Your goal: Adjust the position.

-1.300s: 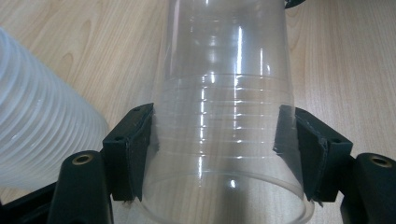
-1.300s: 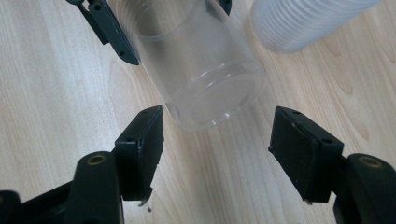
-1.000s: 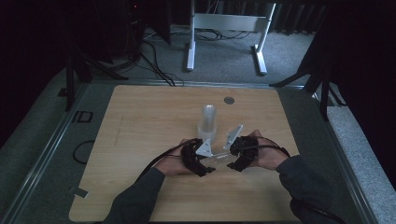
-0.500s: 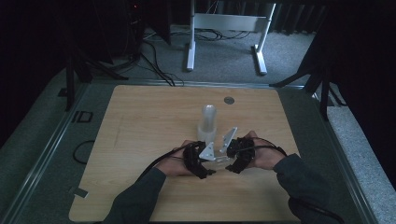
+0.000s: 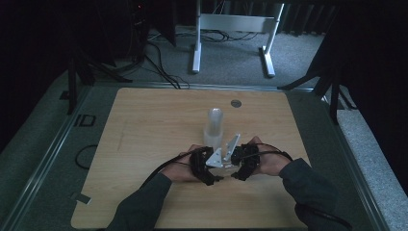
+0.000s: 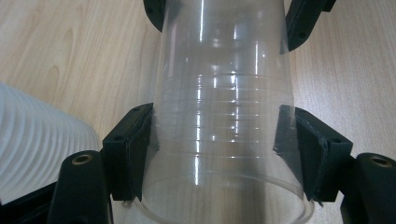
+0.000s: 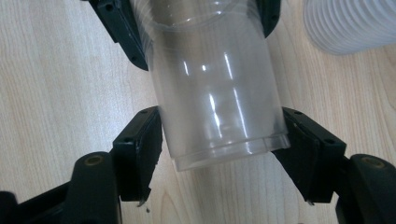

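My two hands have come a little closer together over the wooden table [image 5: 144, 125]. The right gripper [image 5: 239, 168] has just been closing its jaws around the bottom end of the clear cup [image 7: 215, 88]. The cup sits between them. The grey plate [image 5: 233, 144] on that gripper now tips up more.

The cup [image 6: 224, 116] is clear, with faint rings around it. The stack [image 5: 214, 126] is milky white and ribbed. Both grippers [image 5: 208, 166] [image 5: 243, 163] are black with grey plates. The table [image 5: 144, 125] is pale wood grain with one grey disc [image 5: 235, 103].
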